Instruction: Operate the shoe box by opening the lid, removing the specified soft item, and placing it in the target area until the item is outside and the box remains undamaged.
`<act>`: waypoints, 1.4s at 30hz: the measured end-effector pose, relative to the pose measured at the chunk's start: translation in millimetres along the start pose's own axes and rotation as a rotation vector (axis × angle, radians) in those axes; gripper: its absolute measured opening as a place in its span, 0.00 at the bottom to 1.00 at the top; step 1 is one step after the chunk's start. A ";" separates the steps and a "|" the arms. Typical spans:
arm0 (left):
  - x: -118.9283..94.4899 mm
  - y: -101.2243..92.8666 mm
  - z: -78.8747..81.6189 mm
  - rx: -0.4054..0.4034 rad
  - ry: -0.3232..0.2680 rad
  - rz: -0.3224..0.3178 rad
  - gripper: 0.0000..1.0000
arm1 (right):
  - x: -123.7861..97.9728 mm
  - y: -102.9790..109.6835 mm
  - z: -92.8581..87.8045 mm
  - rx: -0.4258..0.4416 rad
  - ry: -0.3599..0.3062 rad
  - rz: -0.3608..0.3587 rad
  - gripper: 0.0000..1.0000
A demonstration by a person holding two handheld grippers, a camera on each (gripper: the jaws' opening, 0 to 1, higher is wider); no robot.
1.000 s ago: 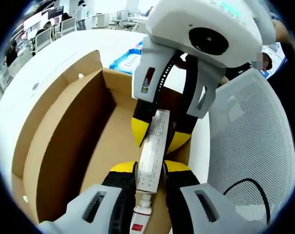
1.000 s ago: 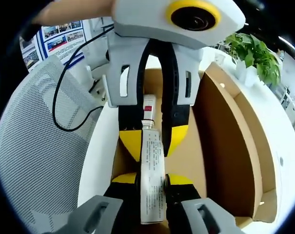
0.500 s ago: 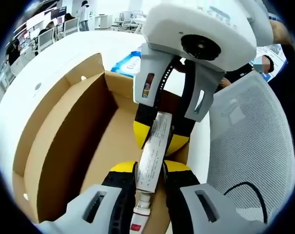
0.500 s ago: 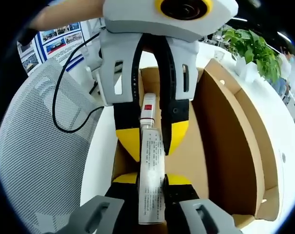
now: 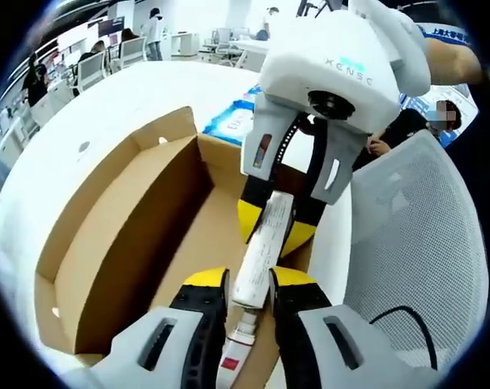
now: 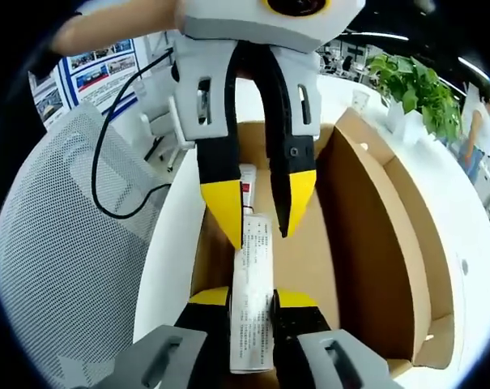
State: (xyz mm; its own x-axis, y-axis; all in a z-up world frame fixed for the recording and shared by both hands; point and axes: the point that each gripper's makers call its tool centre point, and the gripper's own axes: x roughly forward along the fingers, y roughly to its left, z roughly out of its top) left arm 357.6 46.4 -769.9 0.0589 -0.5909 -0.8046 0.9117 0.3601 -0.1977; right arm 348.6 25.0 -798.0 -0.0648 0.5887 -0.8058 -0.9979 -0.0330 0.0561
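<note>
An open brown cardboard shoe box [image 5: 123, 235] [image 6: 374, 243] lies on a white table, its inner floor bare. Above it hangs a white printed tube [image 5: 261, 251] [image 6: 253, 308] with a white cap and red label, held at both ends. My left gripper [image 5: 250, 279] is shut on the cap end, the cap sticking out behind its jaws. My right gripper [image 5: 274, 227] faces it from above in that view, shut on the flat end. In the right gripper view my right gripper [image 6: 251, 296] pinches the tube, and the left gripper [image 6: 257, 215] comes down from the top.
A white mesh chair back [image 5: 415, 243] [image 6: 58, 259] stands just beside the box's near edge. A blue packet [image 5: 228, 117] lies on the round white table [image 5: 107, 105] beyond the box. A black cable [image 6: 123, 162] hangs over the chair. A potted plant [image 6: 423, 97] sits farther back.
Both views have drawn back and up from the box, so the tube rides higher over it. The left gripper has tilted relative to the right. Both still hold the tube.
</note>
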 end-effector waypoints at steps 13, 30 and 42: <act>-26.1 7.4 -5.3 -0.057 -0.031 0.059 0.22 | -15.7 -8.6 14.9 -0.068 -0.012 -0.041 0.15; -59.2 9.1 -23.7 -0.174 -0.065 0.155 0.27 | -42.8 -14.5 37.6 -0.121 -0.067 -0.092 0.15; -84.8 17.2 -46.3 -0.241 -0.090 0.237 0.24 | -66.4 -22.3 47.6 -0.138 -0.107 -0.143 0.15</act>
State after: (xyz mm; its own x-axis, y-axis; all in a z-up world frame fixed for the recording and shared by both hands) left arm 349.5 136.1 -731.0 0.3031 -0.5280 -0.7933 0.7471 0.6485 -0.1461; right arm 375.4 25.1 -717.7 0.0707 0.6776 -0.7320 -0.9887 -0.0495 -0.1413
